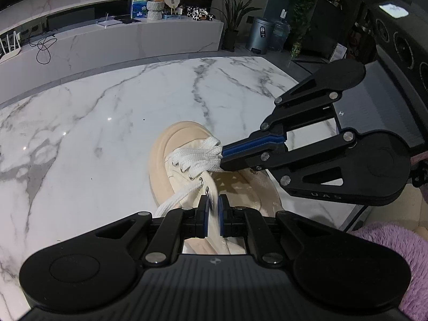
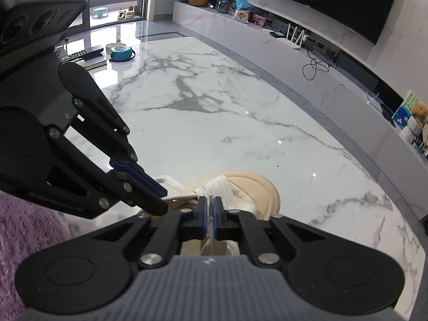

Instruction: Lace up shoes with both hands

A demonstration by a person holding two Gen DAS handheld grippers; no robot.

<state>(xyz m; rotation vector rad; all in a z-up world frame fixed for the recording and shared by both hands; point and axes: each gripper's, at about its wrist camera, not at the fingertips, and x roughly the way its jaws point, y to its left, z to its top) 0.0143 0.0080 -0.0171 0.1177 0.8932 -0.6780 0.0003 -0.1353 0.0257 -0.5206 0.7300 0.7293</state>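
Your cream canvas shoe with the thick rubber sole (image 1: pixel 171 157) sits low and centre in both wrist views, on the white marble table with grey veins (image 1: pixel 107 107), its toe pointing away from you. The flat white woven lace (image 1: pixel 198 157) crosses the eyelets in the middle of the left wrist view, with one loose run trailing down towards the bottom of that frame.

Your left gripper (image 1: pixel 213 208) has its blue pads nearly together at lower centre, clamped on what looks like the shoe's eyelet edge or tongue; the exact layer is hard to tell. Your right gripper (image 2: pixel 211 208) is likewise pinched narrow on a strand of white lace, and in the left view its tips enter from the right and meet the crossed lacing.

Judge the lace as light, limp and a little slippery: it will sag and twist unless you keep tension on it, so take it close to the end you mean to thread. The canvas upper is soft and will fold under a hard pinch, and the shoe is light enough to slide on polished marble, so brace it near the eyelet row.
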